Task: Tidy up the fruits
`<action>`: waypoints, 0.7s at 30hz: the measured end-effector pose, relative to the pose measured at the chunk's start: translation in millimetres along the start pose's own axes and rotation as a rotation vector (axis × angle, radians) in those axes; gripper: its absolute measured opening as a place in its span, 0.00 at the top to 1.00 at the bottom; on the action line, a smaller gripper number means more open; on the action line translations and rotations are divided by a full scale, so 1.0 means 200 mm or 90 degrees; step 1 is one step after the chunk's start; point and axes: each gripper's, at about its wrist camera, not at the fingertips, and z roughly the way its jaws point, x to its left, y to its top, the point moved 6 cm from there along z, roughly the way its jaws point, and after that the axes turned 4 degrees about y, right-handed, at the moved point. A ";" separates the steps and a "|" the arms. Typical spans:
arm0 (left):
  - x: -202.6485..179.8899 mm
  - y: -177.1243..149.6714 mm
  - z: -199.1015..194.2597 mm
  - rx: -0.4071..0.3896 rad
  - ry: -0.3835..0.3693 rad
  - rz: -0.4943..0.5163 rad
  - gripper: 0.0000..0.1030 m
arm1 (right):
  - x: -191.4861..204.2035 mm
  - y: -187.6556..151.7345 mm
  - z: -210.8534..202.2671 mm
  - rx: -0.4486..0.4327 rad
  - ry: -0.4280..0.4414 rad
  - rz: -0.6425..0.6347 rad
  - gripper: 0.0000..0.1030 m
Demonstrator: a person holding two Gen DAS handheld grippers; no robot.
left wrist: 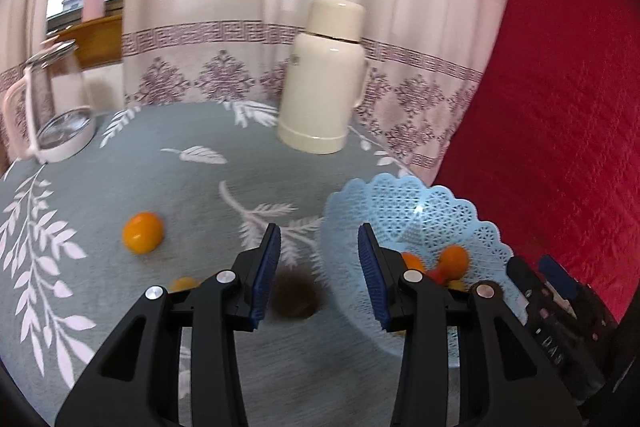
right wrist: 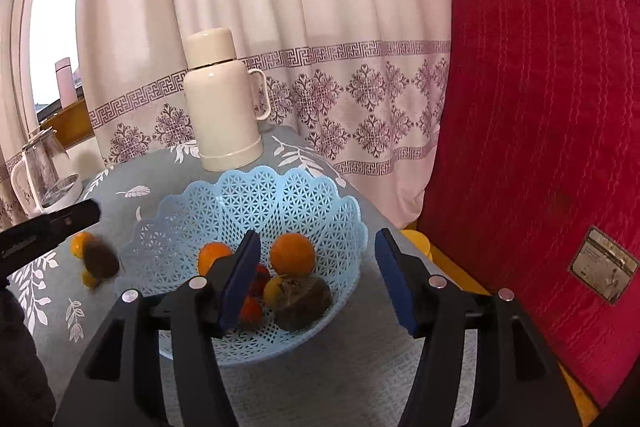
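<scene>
A light blue lattice basket [right wrist: 256, 195] [left wrist: 420, 203] sits on the grey leaf-patterned tablecloth [left wrist: 160, 163]. It holds an orange [right wrist: 292, 254], another orange [right wrist: 212, 255], small red and yellow fruits and a brown fruit [right wrist: 304, 301]. On the cloth left of the basket lie a brown fuzzy fruit [left wrist: 294, 293] [right wrist: 100, 259], an orange fruit [left wrist: 143, 231] and a small yellow one [left wrist: 182, 283]. My left gripper [left wrist: 319, 277] is open, just above the brown fruit. My right gripper [right wrist: 318, 281] is open and empty over the basket's near right rim.
A cream thermos jug [left wrist: 324, 75] [right wrist: 224, 99] stands behind the basket. A glass pitcher [left wrist: 52, 103] stands at the far left. A red quilted cushion [right wrist: 540, 107] rises on the right. A patterned curtain hangs behind the table.
</scene>
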 end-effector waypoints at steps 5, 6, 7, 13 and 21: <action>-0.08 0.00 0.03 0.002 -0.010 0.022 0.60 | 0.01 0.01 -0.02 -0.016 -0.001 -0.006 0.41; -0.07 0.00 0.03 0.002 -0.008 0.020 0.60 | 0.00 0.01 -0.02 -0.018 0.000 -0.004 0.41; -0.05 0.00 0.03 0.002 -0.005 0.015 0.60 | 0.00 0.01 -0.02 -0.019 0.001 -0.001 0.41; 0.18 -0.05 -0.02 0.017 0.034 -0.028 0.59 | -0.01 0.00 -0.02 -0.018 0.002 0.009 0.38; 0.34 -0.20 -0.08 0.055 0.040 -0.069 0.47 | -0.01 0.00 -0.01 -0.021 -0.001 0.008 0.38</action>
